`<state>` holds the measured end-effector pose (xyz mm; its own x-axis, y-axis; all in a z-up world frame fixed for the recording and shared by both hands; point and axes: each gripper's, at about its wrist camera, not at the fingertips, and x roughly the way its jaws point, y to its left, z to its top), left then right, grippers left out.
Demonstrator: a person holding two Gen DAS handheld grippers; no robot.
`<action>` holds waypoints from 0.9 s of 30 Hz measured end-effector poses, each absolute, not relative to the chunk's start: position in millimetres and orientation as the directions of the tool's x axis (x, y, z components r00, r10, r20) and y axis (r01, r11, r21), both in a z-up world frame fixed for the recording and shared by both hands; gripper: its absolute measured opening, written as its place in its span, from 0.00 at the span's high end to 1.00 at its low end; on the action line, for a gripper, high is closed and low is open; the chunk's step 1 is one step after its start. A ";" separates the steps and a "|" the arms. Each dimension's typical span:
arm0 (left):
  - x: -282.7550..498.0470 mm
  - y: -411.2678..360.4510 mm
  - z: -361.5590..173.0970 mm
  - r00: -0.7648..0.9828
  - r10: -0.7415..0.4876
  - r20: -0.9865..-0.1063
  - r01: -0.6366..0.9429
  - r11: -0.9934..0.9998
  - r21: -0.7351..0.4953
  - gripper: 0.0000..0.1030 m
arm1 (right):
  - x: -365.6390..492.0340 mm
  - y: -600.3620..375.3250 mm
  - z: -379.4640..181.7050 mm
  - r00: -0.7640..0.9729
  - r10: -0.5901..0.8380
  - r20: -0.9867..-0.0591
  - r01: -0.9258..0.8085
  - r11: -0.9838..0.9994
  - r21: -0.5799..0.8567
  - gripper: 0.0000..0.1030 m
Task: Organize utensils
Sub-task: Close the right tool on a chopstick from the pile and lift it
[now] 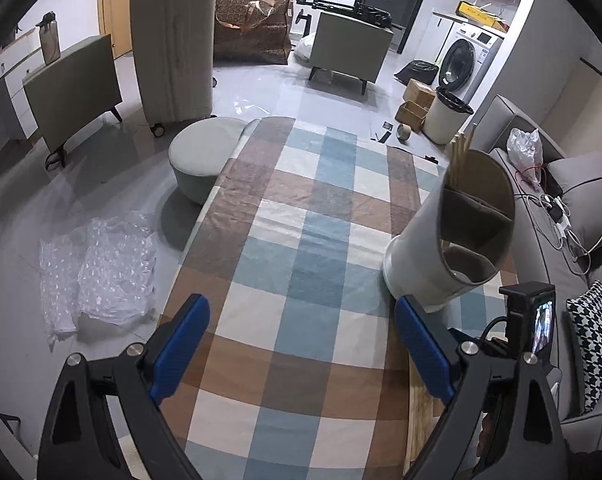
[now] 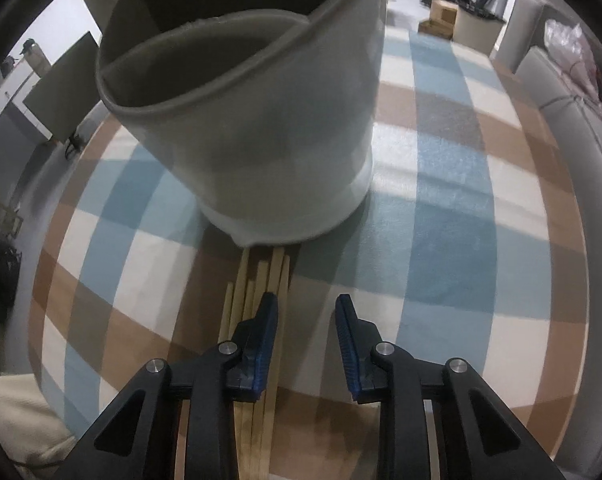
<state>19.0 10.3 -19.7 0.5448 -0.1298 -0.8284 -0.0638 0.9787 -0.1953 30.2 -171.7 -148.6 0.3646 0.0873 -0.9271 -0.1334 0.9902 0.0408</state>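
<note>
A tall white utensil holder (image 1: 421, 256) with inner dividers stands on the checked tablecloth (image 1: 301, 240), right of centre. Several wooden chopsticks (image 1: 459, 152) stick up from its far compartment. More chopsticks (image 2: 257, 280) lie flat in a bundle on the cloth, their ends at the holder's (image 2: 285, 148) base. My right gripper (image 2: 307, 340) hovers low over them, jaws partly apart. Its left finger (image 2: 265, 332) covers the bundle, and only cloth shows in the gap. My left gripper (image 1: 301, 344) hangs wide open over bare cloth, left of the holder. The flat bundle (image 1: 421, 416) lies beside its right finger.
A grey sofa (image 1: 541, 152) with a plastic bag, cables and cushions runs along the table's right side. A round stool (image 1: 205, 152) stands off the far left corner, and bubble wrap (image 1: 97, 272) lies on the floor. A suitcase, chairs and a bin stand farther back.
</note>
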 end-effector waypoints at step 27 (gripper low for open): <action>23.6 14.2 -27.0 0.514 -0.125 -0.849 -0.091 0.976 -0.198 0.12 | 19.1 -158.8 -148.9 0.407 0.072 -0.910 -0.182 0.983 -0.003 0.96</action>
